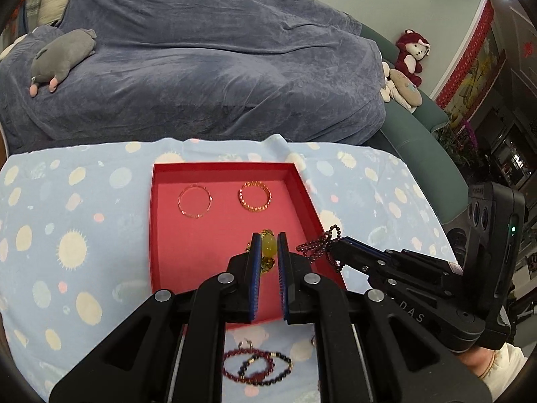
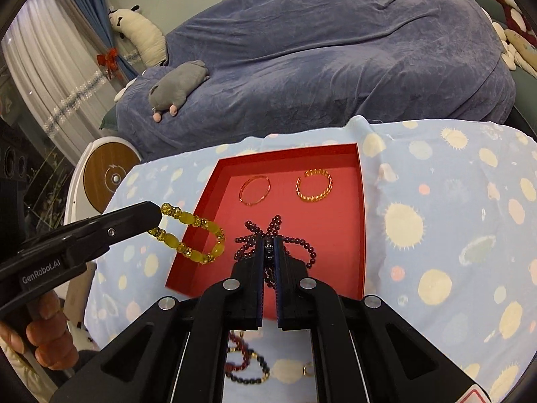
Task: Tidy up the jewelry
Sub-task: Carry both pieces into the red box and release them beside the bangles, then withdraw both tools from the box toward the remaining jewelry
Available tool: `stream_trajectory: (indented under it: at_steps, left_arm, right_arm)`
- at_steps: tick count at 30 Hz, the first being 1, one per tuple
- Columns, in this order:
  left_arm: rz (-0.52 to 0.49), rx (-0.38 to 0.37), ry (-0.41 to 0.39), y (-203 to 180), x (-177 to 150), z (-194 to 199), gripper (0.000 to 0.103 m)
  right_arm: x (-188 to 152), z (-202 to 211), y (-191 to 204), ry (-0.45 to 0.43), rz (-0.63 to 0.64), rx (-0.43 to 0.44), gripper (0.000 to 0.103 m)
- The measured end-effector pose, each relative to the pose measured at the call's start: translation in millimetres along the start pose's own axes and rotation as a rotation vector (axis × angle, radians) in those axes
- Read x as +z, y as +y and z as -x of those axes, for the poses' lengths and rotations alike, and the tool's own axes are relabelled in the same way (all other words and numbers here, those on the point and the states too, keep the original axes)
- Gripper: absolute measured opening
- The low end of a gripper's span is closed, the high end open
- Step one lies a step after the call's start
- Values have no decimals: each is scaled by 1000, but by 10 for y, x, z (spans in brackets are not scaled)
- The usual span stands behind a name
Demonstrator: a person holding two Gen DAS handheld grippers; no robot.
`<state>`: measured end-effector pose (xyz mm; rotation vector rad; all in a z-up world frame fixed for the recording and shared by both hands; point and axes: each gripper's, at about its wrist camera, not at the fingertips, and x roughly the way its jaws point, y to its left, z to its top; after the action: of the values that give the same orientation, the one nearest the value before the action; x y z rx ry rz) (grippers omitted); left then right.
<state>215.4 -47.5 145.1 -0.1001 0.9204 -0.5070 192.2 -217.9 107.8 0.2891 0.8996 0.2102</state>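
Note:
A red tray [image 1: 161, 235] [image 2: 360, 235] lies on the spotted blue cloth. Inside it at the back lie a thin gold bangle [image 1: 195, 201] [image 2: 255, 190] and a gold chain bracelet [image 1: 255, 196] [image 2: 314, 185]. My left gripper [image 1: 269, 245] [image 2: 157, 216] is shut on a yellow bead bracelet [image 1: 268, 247] [image 2: 193, 238], held above the tray's left front part. My right gripper [image 2: 267, 245] [image 1: 332, 243] is shut on a dark red bead bracelet [image 2: 303, 247] [image 1: 319, 247], held above the tray's front right. Several dark bead bracelets [image 1: 256, 366] [image 2: 246, 361] lie on the cloth in front of the tray.
The blue spotted cloth [image 1: 67, 235] [image 2: 453, 218] covers the table. Behind it stands a sofa under a blue-grey cover [image 1: 201, 67] with a grey plush toy [image 1: 60, 57] [image 2: 178, 89]. A round wooden-topped stool [image 2: 107, 171] stands left of the table.

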Motion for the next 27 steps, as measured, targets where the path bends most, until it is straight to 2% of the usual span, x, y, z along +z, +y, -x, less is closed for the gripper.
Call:
stream_trajectory:
  at_steps: [4,9,12,14,15,16,17,19,23,27]
  left_arm:
    - [36,-20,39,172,151,-457,9]
    - [56,11,106,399,124,-981,9]
    - [66,33,120,523,86,-1191,9]
    - [76,48,106,597,63,-1258,9]
    - [78,63,93,615,56,-1262,11]
    - [76,69,91,641,59,-1263,19]
    - [73,77,88,648,56,-1257,33]
    - [62,126,63,642,35,-1181,49]
    - [48,150,31,600,-29,-971,54]
    - [49,163,12,564,-139,-740,54]
  right_arm:
    - [188,-411,-113,32,-32,-2,5]
    - [232,-917,-214,98,-29,-38,5]
    - [215,-1139,-272,128,-24,-51,5]
    - [207,-1218,-286,133,-21,-72,10]
    - [211,-1229,-294,127,-19,-92,12]
    - [222,-1230,-299,124,-17,-103,19]
    - [227,-1207,-304,113,-17,-109,31]
    - [225,-1114,-313,83,-19,-119,41]
    - [174,-884,-301,51,-23,-122,50]
    - [44,-614,-246,26,-10,-140,53]
